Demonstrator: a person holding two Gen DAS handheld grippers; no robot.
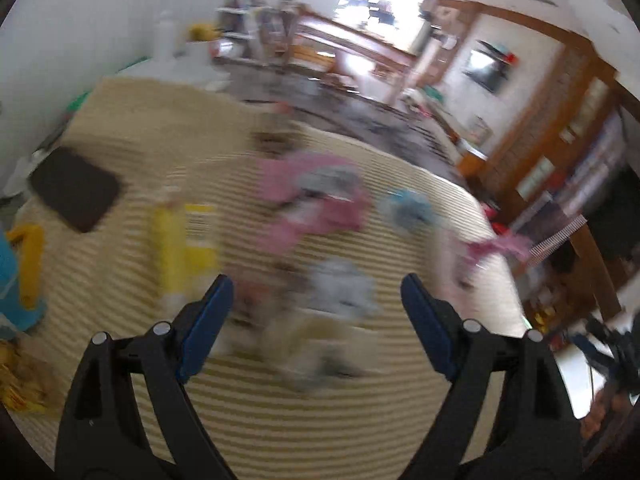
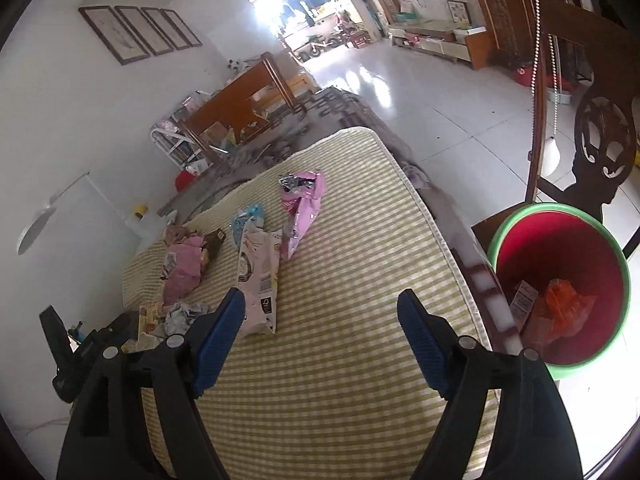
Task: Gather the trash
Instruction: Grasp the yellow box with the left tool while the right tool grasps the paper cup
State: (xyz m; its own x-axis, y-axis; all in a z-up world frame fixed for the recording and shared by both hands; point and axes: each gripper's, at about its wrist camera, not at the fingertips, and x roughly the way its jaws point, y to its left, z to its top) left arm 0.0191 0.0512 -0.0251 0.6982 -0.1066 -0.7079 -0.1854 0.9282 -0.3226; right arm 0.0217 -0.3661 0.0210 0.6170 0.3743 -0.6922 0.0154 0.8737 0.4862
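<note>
Striped yellow-and-cream mat [image 2: 340, 280] fills most of both views; it lies on a low platform, tiled floor to the right of it. Left-wrist view heavily blurred, detail there uncertain.

Red bin [image 2: 560, 280] with a green rim stands on the floor just beside the mat's right edge, right of the right gripper. Inside it: an orange wrapper [image 2: 568, 304] and a labelled packet, lying at the bottom.

Trash on the mat, far-left of the right gripper:
- long pale pink packet [image 2: 260, 276], nearest, lying flat, its near end just beside the left finger tip as seen in the picture;
- bright pink bag [image 2: 304, 208] farther off, foil opening at its far end;
- pink crumpled bag [image 2: 184, 268] to the left;
- small blue wrapper [image 2: 248, 216] between the two, touching the long packet's far end.

Left-wrist view: pink, blue and grey wrappers as smears; yellow bottle-like item [image 1: 172, 240] and dark flat pad [image 1: 74, 194] at left.

Right gripper [image 2: 322, 300]: blue pads spread wide, nothing between them, above bare mat.
Left gripper [image 1: 318, 284]: spread wide, nothing pinched; blurred grey wrapper [image 1: 340, 284] shows in the gap, contact cannot be told.
</note>
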